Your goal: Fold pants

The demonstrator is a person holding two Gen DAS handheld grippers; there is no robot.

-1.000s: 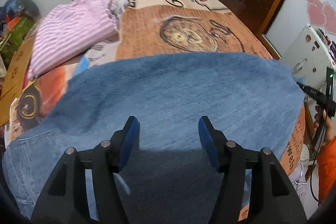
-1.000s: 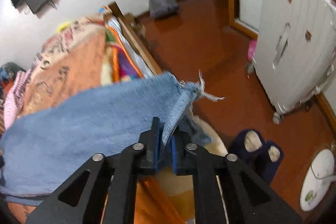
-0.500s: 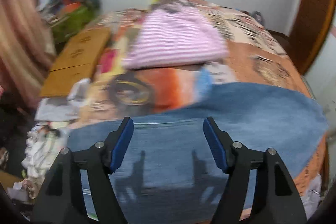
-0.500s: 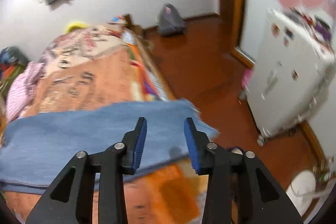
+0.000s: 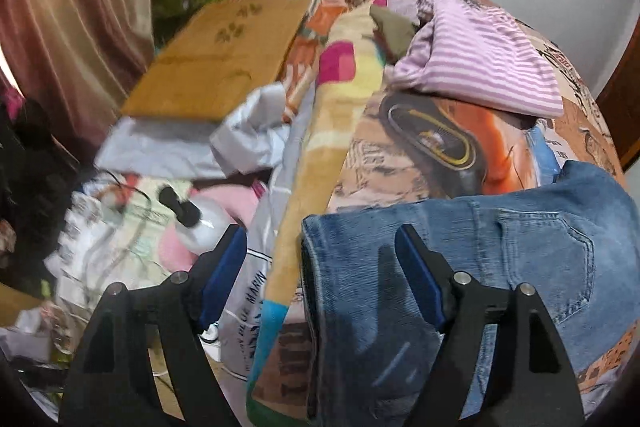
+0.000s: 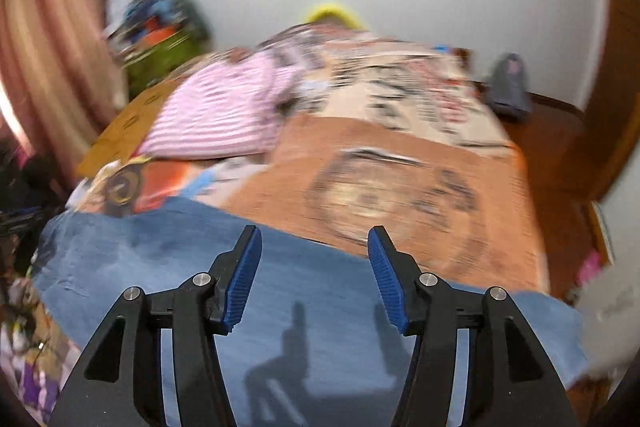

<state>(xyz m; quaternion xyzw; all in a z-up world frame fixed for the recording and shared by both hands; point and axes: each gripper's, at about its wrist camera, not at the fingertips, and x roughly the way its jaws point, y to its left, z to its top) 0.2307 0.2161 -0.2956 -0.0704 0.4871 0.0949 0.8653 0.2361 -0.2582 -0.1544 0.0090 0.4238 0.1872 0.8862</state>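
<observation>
Blue denim pants (image 5: 500, 259) lie across the near end of the bed, waistband at the left with a back pocket up. My left gripper (image 5: 320, 267) is open and empty, hovering above the waistband edge. In the right wrist view the pants (image 6: 312, 307) spread flat across the bed's near edge. My right gripper (image 6: 314, 275) is open and empty, above the middle of the denim.
A pink striped garment (image 5: 480, 67) lies further up the patterned bedspread (image 6: 400, 187). A cardboard sheet (image 5: 220, 55), grey cloth and clutter sit left of the bed. A curtain (image 5: 60, 27) hangs at far left. A brown door frame (image 6: 608, 99) and wooden floor are at right.
My right gripper let go of the pant hem, opened wide and swung left over the bed. My left gripper swung left to the waistband end, still open.
</observation>
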